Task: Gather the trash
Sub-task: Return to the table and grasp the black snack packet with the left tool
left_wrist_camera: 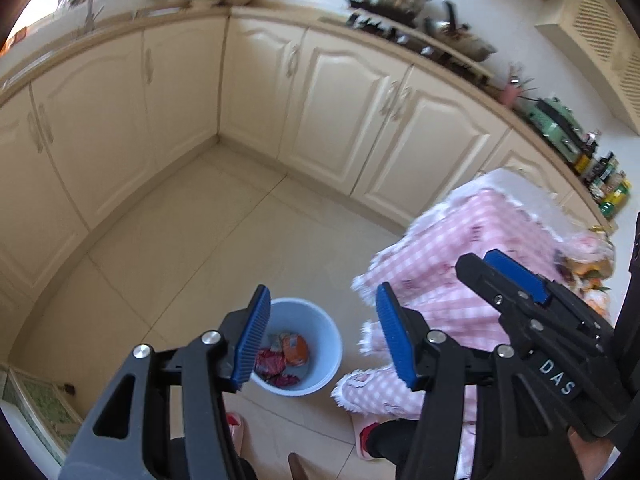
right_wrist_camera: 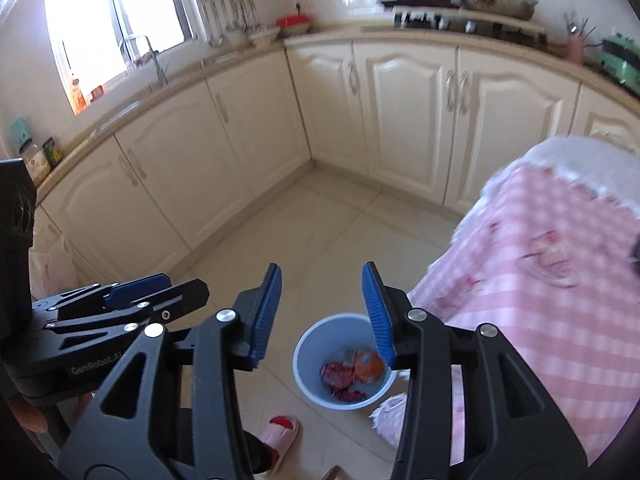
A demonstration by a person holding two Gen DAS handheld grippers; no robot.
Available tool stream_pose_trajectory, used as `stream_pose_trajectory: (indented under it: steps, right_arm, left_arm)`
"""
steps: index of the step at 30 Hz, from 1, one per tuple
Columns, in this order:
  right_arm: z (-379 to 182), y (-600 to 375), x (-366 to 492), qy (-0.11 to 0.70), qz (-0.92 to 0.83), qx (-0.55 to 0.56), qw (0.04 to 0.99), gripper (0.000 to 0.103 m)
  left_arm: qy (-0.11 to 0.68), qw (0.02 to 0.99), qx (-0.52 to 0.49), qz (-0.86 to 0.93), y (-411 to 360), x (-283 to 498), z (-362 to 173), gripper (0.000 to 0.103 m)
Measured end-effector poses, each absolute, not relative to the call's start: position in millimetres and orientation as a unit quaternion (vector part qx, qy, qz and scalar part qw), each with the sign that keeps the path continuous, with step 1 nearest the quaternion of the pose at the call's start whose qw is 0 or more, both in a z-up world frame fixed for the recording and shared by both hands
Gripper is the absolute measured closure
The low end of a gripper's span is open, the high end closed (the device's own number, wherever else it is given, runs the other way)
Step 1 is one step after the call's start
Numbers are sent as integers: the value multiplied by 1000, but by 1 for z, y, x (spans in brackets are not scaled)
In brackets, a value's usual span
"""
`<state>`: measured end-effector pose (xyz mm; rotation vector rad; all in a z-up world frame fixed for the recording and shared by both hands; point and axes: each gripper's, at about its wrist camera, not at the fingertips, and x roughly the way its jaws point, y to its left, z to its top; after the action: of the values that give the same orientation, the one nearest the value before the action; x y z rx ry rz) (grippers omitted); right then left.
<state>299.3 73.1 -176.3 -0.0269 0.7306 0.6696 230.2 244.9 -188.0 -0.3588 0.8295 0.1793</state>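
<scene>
The trash already collected is lying in the blue bin (left_wrist_camera: pixel 306 350), low and centre in the left wrist view: a red crinkled wrapper (left_wrist_camera: pixel 269 362), an orange packet (left_wrist_camera: pixel 295 349) and another red scrap (left_wrist_camera: pixel 285 380) near the bin's front wall. In the right wrist view the same bin (right_wrist_camera: pixel 344 360) is sitting low and centre on the tile floor (right_wrist_camera: pixel 320 232), just beside the hanging edge of the pink checked tablecloth (right_wrist_camera: pixel 540 288).

More litter appears to be waiting at the right edge of the left wrist view, on the cloth: orange and yellow scraps (left_wrist_camera: pixel 592 276), too blurred to name. Such wrappers are probably light, thin and crackly, slippery on flat faces, so pinching a crumpled fold or a sealed edge would likely be holding better than a smooth panel.

The left gripper (left_wrist_camera: pixel 322 336) is standing with its jaws spread wide and carrying nothing. The right gripper (right_wrist_camera: pixel 322 314) is likewise parted and empty, both hanging above the bin.
</scene>
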Motion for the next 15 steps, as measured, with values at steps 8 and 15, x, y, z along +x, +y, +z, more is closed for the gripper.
stream_pose_trajectory:
  steps: [8,15]
  right_arm:
    - [-131,-47,287,297,250,27,921,55]
    - [-135,-170,292,283,142,66,946,52]
  left_arm:
    - [377,920,-105,9,149,247,-140,45]
    - [399,908,-60,-109,29,299,-136,45]
